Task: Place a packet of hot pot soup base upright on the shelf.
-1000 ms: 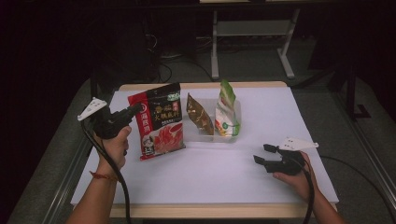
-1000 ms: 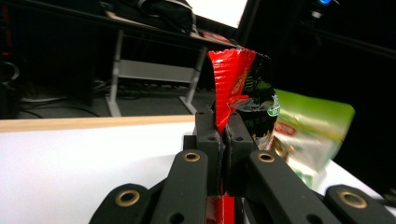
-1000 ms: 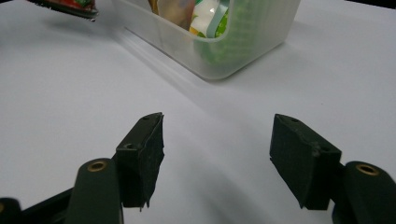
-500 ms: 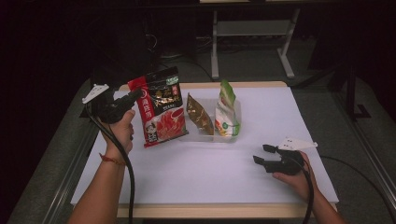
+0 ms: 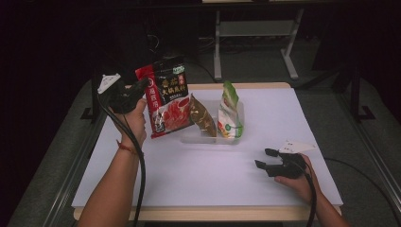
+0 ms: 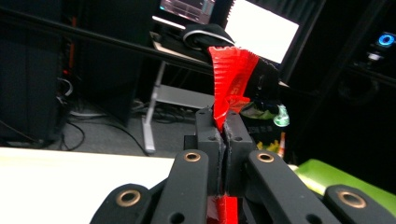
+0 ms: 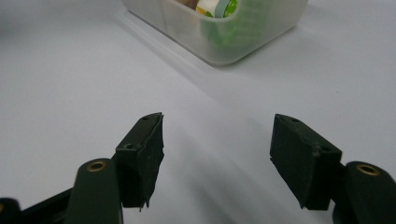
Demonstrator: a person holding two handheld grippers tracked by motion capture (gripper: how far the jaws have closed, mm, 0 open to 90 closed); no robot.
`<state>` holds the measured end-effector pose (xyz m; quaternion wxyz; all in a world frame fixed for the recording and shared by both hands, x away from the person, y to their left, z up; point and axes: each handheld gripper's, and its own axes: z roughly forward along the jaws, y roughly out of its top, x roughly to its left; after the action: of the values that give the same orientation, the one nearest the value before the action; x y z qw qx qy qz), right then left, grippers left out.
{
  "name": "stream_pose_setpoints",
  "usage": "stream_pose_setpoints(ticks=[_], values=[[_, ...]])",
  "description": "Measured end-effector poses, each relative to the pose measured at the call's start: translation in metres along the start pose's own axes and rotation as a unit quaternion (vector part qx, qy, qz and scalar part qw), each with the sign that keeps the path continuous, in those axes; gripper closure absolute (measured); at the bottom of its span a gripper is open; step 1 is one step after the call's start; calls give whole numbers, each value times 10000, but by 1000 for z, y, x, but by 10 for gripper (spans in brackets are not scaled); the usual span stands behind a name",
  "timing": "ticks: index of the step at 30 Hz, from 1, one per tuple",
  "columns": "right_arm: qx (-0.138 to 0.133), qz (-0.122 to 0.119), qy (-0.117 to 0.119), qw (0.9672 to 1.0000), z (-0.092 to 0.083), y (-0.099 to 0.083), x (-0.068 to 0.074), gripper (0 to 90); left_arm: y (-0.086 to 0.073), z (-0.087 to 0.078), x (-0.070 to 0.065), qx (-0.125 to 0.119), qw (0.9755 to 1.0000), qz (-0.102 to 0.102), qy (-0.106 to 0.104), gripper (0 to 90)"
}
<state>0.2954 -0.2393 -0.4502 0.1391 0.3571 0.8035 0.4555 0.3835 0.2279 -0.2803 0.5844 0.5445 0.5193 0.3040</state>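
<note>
I'm clamping the left gripper (image 5: pixel 142 87) on the red pouch (image 5: pixel 165 97), holding it off the table (image 5: pixel 198 175); my right gripper (image 5: pixel 265 158) is resting, jaws apart, empty.

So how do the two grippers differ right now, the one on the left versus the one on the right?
The left gripper is shut on the red and black packet, raised above the table; the right gripper is open, holds nothing, and sits low over the table. The left points toward the clear tray from the side. Both have black jaws and trailing cables.

table (image 5: pixel 198 184): white top | clear tray (image 5: pixel 210 138): brown pouch (image 5: pixel 202 117), green-white pouch (image 5: pixel 229 113) upright inside
</note>
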Motion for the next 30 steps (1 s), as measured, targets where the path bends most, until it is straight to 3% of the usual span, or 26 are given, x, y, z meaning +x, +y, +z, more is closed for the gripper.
stream_pose_setpoints(ticks=[3,5,11,15,19,21,24,27,29,30], values=[[55,-19,21,10000,1,0,1,341,0,8,0,-46,10000,-31,69,886],[75,-56,21,10000,2,0,2,340,-2,13,0,-111,9997,-195,30,885],[87,-44,36,9999,2,0,2,336,-8,29,-15,-114,9998,-94,111,886],[104,-47,41,9999,3,-1,2,333,-11,41,-22,-119,9994,-176,260,885],[126,-42,51,9999,3,-1,2,327,-17,49,-34,-192,9992,-17,337,884],[114,-47,56,9999,3,-1,1,326,-22,51,-39,-204,9994,-81,277,884],[103,-16,50,9999,3,-2,1,326,-30,52,-48,-254,9993,21,282,882],[115,-39,71,9999,2,-2,1,325,-35,47,-56,-342,9987,302,217,880],[118,-37,64,9999,3,-2,1,325,-36,42,-59,-362,9988,323,68,876],[116,-33,68,9999,3,-2,1,324,-36,38,-61,-337,9984,446,7,874]])
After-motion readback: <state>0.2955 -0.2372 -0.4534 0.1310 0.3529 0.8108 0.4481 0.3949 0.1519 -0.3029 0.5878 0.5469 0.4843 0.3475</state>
